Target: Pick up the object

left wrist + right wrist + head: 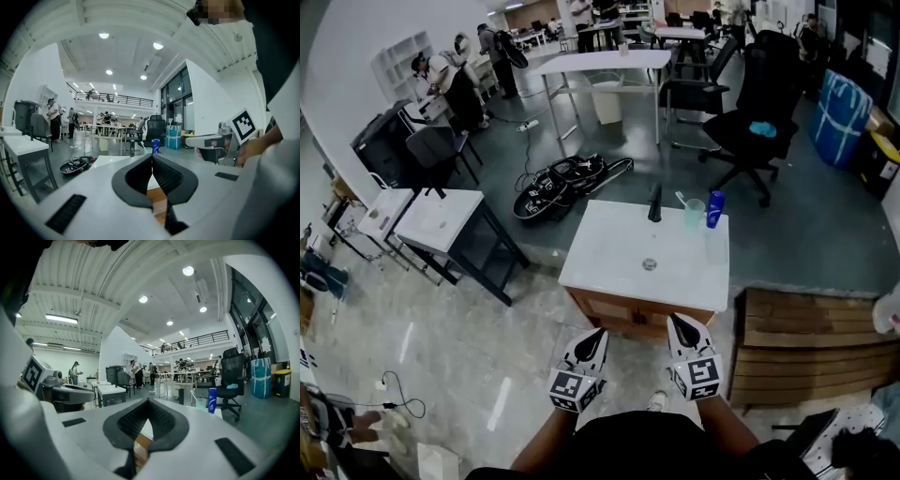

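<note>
Head view, left gripper [597,333] and right gripper [676,322] closed, empty, before near edge of worktop [609,253], blue bottle [714,209] at far right corner.

Basin top [609,248] smooth, white, glossy; cabinet [623,314] beneath wood. Slatted platform [811,347] bare wood. Floor tiles [459,356] polished, reflective. Cup [694,215] translucent plastic.

illumination was bright and even, supplied by recessed ceiling lights [104,35]. the head view was dimmer, with pale glare streaks on the polished floor [499,403]. all views curved strongly and darkened toward the edges. the left gripper [152,157] appeared soft near the lens.
</note>
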Demonstrator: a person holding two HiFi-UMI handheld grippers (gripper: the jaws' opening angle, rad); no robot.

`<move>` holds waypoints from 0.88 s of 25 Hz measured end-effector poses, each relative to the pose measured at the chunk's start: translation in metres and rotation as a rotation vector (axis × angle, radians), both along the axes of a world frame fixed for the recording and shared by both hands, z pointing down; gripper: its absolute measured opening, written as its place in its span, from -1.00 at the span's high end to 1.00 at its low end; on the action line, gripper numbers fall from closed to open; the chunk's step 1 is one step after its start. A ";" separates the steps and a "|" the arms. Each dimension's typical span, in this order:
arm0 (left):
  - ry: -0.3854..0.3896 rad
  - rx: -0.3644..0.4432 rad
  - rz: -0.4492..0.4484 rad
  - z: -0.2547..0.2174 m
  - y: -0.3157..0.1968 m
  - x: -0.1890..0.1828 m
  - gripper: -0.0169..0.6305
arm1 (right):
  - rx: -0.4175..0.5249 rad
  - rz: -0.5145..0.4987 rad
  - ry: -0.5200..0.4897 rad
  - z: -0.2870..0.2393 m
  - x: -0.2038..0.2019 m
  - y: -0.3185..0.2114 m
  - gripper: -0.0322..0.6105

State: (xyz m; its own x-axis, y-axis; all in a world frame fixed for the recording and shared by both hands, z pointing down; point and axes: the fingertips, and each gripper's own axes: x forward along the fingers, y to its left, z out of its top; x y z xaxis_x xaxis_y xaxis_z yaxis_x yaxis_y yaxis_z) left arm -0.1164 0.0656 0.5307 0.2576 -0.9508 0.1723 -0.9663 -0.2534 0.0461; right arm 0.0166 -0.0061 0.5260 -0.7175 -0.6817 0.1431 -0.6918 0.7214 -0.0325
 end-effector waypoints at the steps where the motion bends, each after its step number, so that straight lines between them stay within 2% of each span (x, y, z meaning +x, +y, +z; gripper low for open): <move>1: -0.001 -0.002 0.002 0.000 -0.007 0.004 0.89 | -0.003 0.003 0.001 0.000 0.005 -0.007 0.84; 7: 0.007 -0.004 -0.005 0.008 -0.042 0.022 0.89 | -0.027 -0.006 -0.017 0.005 0.018 -0.038 0.84; 12: 0.052 -0.023 0.009 0.016 -0.060 0.032 0.89 | -0.038 -0.016 -0.001 0.012 0.024 -0.059 0.84; 17: 0.042 -0.027 0.028 0.020 -0.082 0.027 0.89 | -0.066 0.007 0.018 0.027 0.026 -0.075 0.84; 22: 0.046 -0.032 0.064 0.024 -0.120 0.014 0.88 | -0.080 0.035 0.026 0.029 0.012 -0.099 0.84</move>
State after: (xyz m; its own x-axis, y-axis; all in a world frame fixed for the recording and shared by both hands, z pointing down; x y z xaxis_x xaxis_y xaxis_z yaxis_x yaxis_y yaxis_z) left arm -0.1021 -0.0549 0.5550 0.3257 -0.9264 0.1888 -0.9449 -0.3119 0.0994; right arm 0.0283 -0.1055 0.5551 -0.6887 -0.6922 0.2160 -0.7181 0.6924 -0.0706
